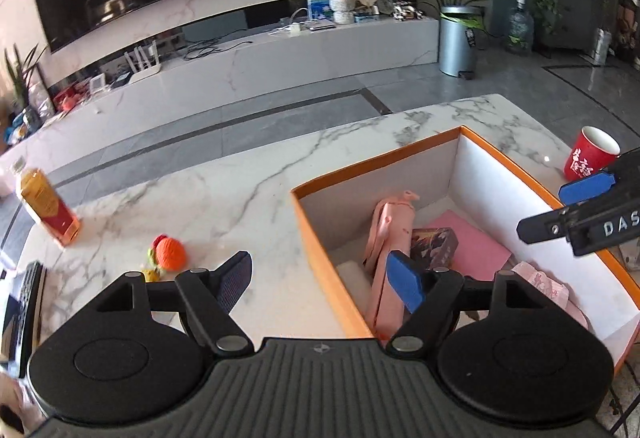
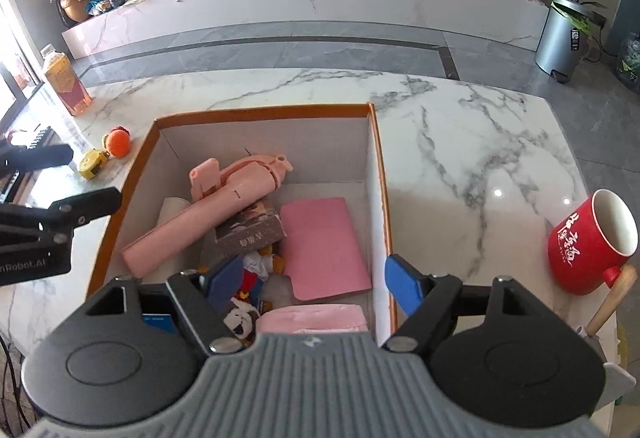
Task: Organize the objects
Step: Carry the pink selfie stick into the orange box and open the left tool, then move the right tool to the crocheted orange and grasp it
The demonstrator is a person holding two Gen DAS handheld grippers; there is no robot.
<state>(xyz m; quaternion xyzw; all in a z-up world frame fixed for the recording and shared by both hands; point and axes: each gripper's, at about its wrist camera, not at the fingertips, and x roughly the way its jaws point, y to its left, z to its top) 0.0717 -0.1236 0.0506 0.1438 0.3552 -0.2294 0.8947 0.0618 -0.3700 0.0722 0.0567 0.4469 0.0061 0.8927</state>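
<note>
On veined marble (image 2: 460,157), orange-rimmed cardboard box (image 2: 260,111)

The left gripper (image 1: 324,282) is held angled downward with its jaws spread wide and nothing between the pads. The right gripper (image 2: 316,284) is likewise tilted downward on the right side, its jaws parted wide, no pad pressed on anything. The two are kept well apart.

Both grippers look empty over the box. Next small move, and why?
Probably swing the left gripper, open and empty, left toward the orange knitted toy on the marble table: it lies outside the orange box, close to that gripper.
</note>
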